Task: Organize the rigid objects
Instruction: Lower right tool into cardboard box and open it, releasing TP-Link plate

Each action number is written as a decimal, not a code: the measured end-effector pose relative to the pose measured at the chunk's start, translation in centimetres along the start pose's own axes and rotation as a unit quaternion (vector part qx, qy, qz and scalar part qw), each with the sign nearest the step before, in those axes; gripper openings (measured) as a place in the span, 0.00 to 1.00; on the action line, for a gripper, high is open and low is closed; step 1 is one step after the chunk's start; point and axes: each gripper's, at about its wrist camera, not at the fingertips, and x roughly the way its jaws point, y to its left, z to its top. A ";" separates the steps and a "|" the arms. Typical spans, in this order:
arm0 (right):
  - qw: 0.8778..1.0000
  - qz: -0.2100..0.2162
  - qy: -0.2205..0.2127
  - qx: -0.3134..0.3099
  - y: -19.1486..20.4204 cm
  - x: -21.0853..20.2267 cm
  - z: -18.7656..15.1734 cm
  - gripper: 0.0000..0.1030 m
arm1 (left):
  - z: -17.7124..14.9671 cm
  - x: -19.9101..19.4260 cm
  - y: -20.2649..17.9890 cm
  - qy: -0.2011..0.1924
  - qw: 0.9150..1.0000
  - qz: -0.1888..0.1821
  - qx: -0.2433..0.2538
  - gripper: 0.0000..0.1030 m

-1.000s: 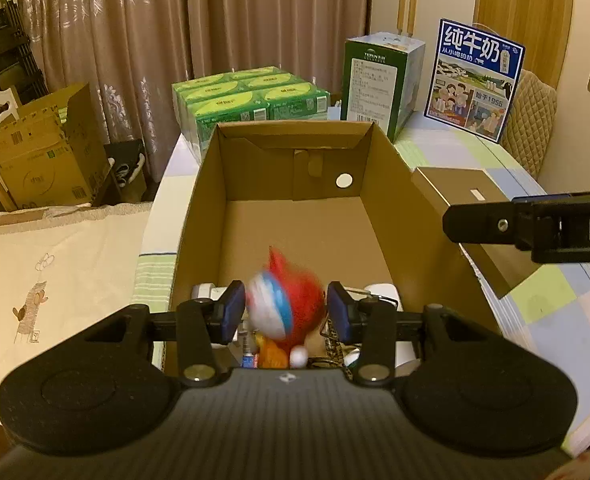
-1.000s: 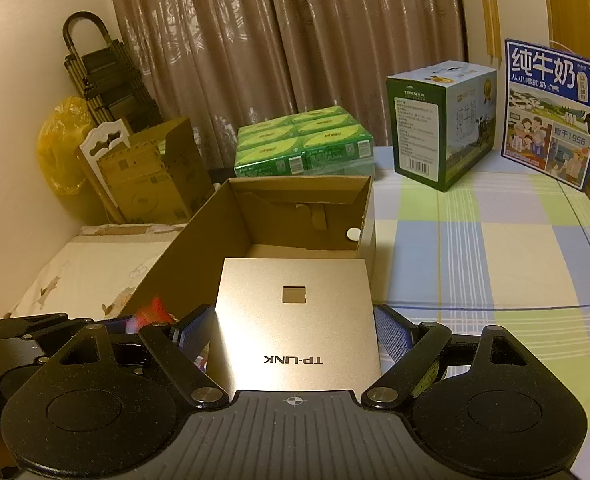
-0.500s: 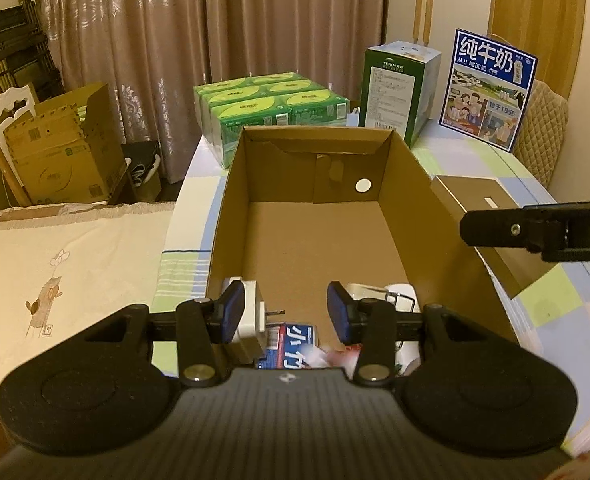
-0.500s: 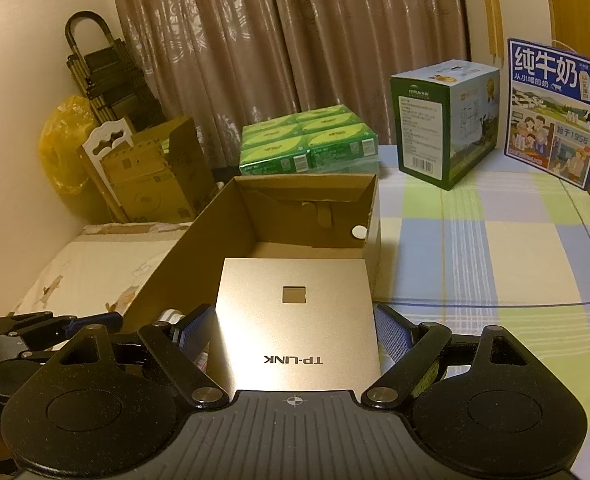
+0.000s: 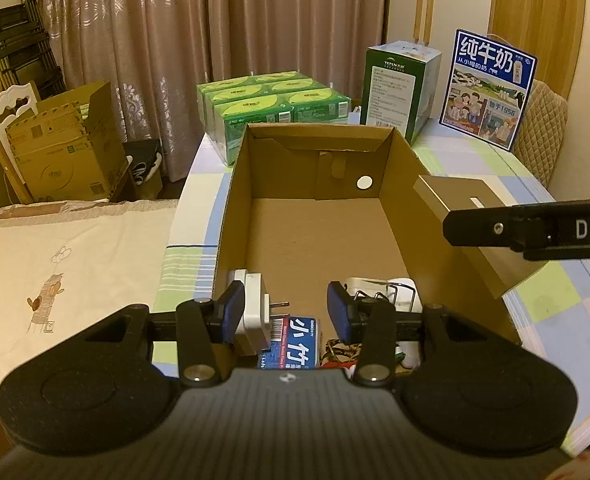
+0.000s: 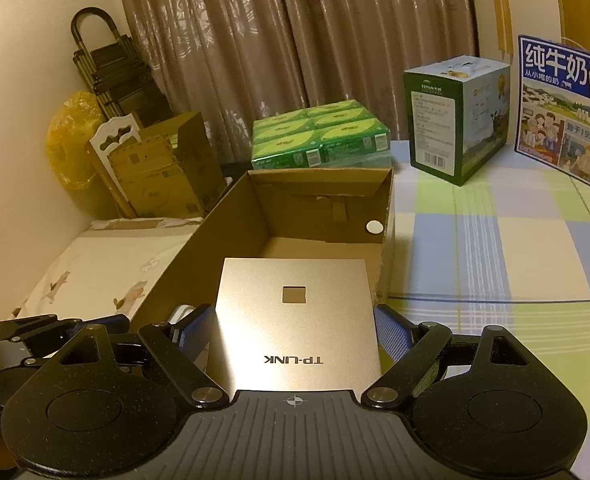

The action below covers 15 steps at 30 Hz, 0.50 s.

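Observation:
An open cardboard box (image 5: 399, 208) stands on the checked tablecloth. My left gripper (image 5: 285, 312) hovers over its near end, open, with nothing between its blue pads. Below it in the box lie a white plug adapter (image 5: 253, 312), a blue printed carton (image 5: 295, 340) and a white item with wire clips (image 5: 379, 292). My right gripper (image 6: 293, 328) is shut on a flat gold TP-LINK box (image 6: 295, 320), held over the cardboard box's (image 6: 215, 220) right wall. In the left wrist view that gold box (image 5: 455, 196) and one right finger (image 5: 535, 228) show at the right.
Behind the box stand a green multipack (image 5: 275, 100), a green-and-white carton (image 5: 399, 84) and a blue milk carton (image 5: 491, 84). Checked tablecloth (image 6: 495, 248) lies free to the right. A cream-covered surface (image 5: 75, 260) and brown cartons (image 5: 63, 148) are at the left.
A red and blue toy that was blurred between the left fingers a second ago has gone from them. The left view has pulled back slightly. The right gripper and its gold box stayed put.

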 end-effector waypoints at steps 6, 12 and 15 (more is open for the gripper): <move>1.000 0.005 0.006 0.001 0.2 0.5 0.0 0.80 | -0.1 -0.1 0.3 0.000 1.000 0.000 -0.001 0.39; 1.000 0.010 0.007 0.004 0.5 0.9 0.0 0.80 | -0.1 0.0 0.3 0.001 1.000 0.000 -0.001 0.39; 1.000 0.017 0.006 0.009 0.5 1.1 0.1 0.80 | -0.1 0.0 0.4 0.001 1.000 0.001 -0.001 0.39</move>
